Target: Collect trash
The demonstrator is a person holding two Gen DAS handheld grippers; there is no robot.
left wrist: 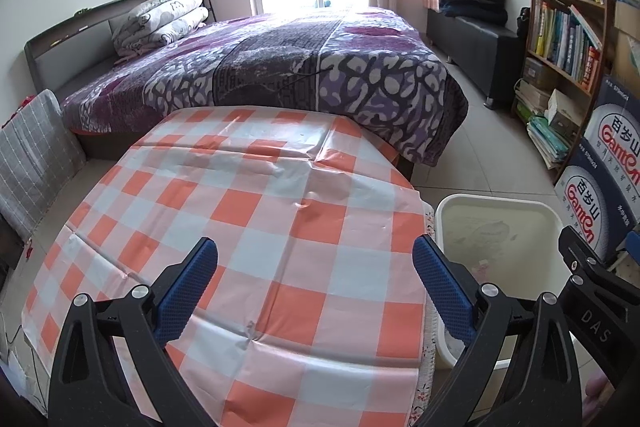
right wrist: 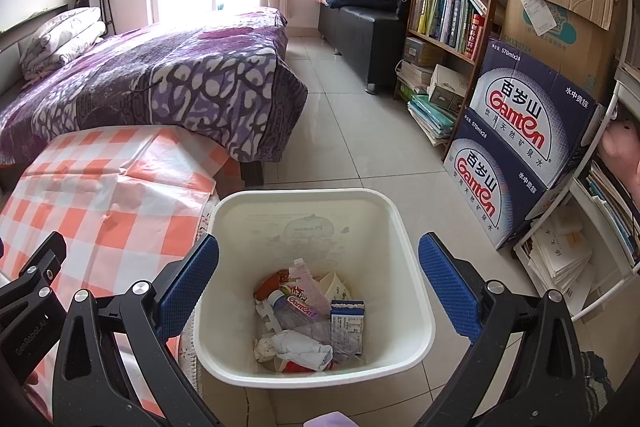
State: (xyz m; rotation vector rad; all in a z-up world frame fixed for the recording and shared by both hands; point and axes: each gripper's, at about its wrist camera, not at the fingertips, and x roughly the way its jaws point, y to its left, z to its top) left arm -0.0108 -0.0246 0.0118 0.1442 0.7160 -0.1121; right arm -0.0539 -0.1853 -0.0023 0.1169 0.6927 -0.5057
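A white plastic bin stands on the tiled floor beside the table. In it lie a crushed Ganten bottle, crumpled paper, a small blue-and-white carton and other wrappers. My right gripper is open and empty, held above the bin's mouth. My left gripper is open and empty above the orange-and-white checked tablecloth, which shows no trash on it. The bin's rim shows in the left wrist view to the right of the table.
A bed with a purple patterned blanket stands behind the table. Ganten water boxes, a bookshelf and stacks of paper line the right wall. A dark bench stands further back. Tiled floor runs between bed and shelf.
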